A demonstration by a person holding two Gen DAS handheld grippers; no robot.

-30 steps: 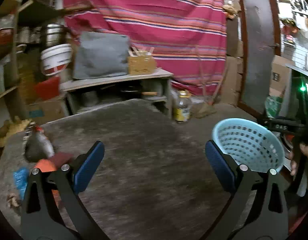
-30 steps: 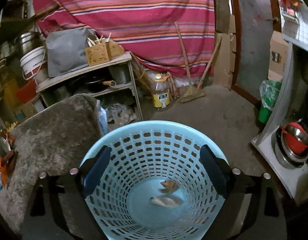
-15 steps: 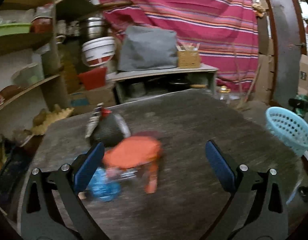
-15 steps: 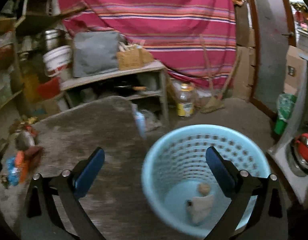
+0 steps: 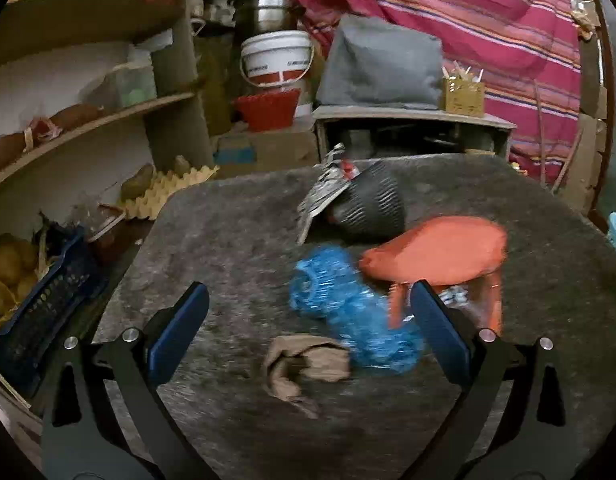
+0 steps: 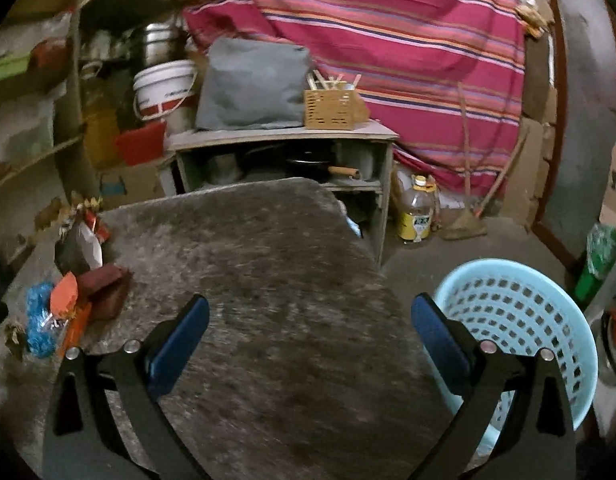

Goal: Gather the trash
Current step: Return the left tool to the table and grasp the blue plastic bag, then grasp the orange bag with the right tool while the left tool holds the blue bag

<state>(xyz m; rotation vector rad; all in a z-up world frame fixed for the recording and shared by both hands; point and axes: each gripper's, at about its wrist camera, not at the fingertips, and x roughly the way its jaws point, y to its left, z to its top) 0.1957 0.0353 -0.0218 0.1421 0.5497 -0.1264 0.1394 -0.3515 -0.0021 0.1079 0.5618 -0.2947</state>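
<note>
A grey carpeted table (image 5: pixel 236 240) carries crumpled wrappers; a striped red curtain (image 6: pixel 388 40) backs the storeroom. Both the left gripper (image 5: pixel 308 332) and the right gripper (image 6: pixel 310 332) gape wide, empty.

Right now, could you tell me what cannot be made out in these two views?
- Basket contents: right wrist view, its near wall and the right gripper finger hide the bottom.
- Basket in the left wrist view: cut off by the right edge.
- Orange wrapper: motion blur hides any print.
- Items under the blue bag: the left gripper finger covers them.
</note>
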